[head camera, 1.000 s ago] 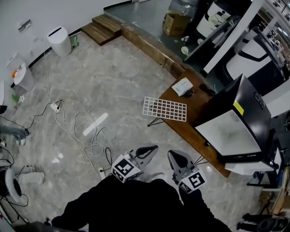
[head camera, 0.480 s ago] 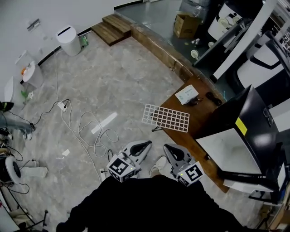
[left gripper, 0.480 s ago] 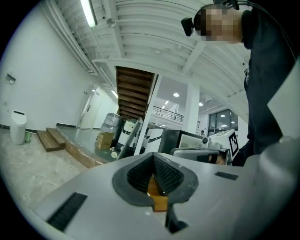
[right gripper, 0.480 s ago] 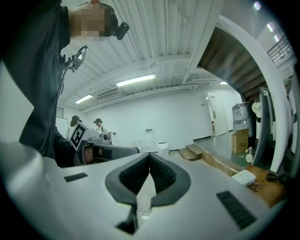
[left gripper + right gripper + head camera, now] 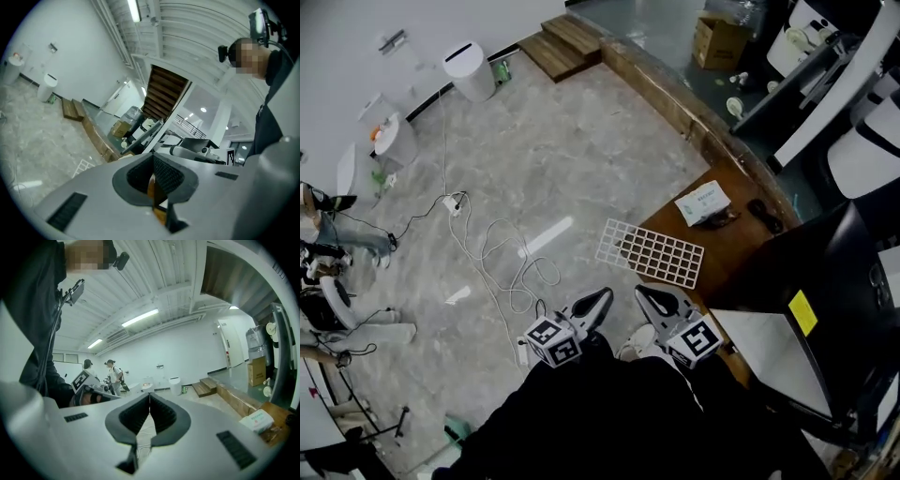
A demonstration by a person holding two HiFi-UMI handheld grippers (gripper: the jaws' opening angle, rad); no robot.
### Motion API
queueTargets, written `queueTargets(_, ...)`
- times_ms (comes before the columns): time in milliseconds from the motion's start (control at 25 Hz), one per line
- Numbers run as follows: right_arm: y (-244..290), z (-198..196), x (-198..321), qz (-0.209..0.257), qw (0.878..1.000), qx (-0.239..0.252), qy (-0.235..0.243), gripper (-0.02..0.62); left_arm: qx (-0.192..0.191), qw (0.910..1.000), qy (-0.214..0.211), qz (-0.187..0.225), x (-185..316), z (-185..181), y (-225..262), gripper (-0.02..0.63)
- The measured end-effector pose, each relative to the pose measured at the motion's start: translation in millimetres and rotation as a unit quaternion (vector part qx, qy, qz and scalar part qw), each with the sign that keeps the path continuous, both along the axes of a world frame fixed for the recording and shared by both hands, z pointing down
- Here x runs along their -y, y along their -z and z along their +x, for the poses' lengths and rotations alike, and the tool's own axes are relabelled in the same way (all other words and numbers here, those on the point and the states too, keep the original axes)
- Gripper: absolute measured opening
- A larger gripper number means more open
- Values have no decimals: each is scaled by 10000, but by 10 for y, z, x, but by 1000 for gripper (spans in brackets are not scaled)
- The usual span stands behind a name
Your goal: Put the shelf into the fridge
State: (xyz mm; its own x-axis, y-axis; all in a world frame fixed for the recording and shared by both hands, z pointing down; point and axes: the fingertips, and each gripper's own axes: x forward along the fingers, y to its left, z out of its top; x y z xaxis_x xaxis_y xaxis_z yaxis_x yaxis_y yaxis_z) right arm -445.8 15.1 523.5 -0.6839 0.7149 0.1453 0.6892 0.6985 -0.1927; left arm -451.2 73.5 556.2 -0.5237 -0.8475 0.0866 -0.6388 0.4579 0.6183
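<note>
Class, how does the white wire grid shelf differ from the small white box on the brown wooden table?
The white wire grid shelf is an open lattice; the small white box is solid. The shelf is larger than the box. The shelf overhangs the edge of the brown wooden table; the box lies fully on it. Both are white and lie flat.

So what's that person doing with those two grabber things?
A person holds a grabber in each hand, getting ready to put a shelf into a fridge. The left gripper and the right gripper are both shut and empty, held close in front of the body. The white wire shelf lies on the corner of a wooden table, not yet picked up. The black fridge stands beside it.
</note>
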Motion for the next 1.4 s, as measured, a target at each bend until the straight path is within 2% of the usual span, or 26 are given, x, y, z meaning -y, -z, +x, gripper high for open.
queueTargets(120, -124, -174, 29, -64, 9999, -119, 53, 6, -560, 9978, 243, 259, 2, -170, -316, 6)
queueTargets(280, -347, -434, 35, -66, 9995, -291, -30, 6, -959, 9925, 440, 613, -31, -472, -760, 6)
queueTargets(440, -698, -758, 1, 127, 9983, -529, -192, 6, -1441, 9825, 601, 1020, -75, -729, -1209, 8)
queueTargets(560, -955, -968, 14, 270, 9967, -717, -255, 6, -1812, 9724, 656, 1313, -58, -846, -1539, 32)
queueTargets(600, -1040, -1009, 13, 300, 9961, -794, -256, 6, -1955, 9678, 686, 1427, -63, -856, -1653, 55)
queueTargets(840, -1308, -1341, -42, 206, 9947, -955, -317, 8, -2594, 9398, 975, 2001, -207, -985, -2335, 100)
queueTargets(960, -1465, -1388, -13, 168, 9930, -1100, -393, 8, -2924, 9285, 1229, 1930, -253, -914, -2741, 117)
queueTargets(1040, -1558, -1403, 2, 160, 9921, -1174, -417, 8, -3080, 9231, 1328, 1881, -262, -901, -2963, 132)
queueTargets(1200, -1729, -1422, 60, 183, 9901, -1312, -470, 8, -3171, 9074, 1549, 2283, -256, -1059, -3170, 170)
queueTargets(1400, -1880, -1382, 175, 202, 9867, -1495, -599, 8, -3251, 8959, 1590, 2577, -141, -1240, -3334, 187)
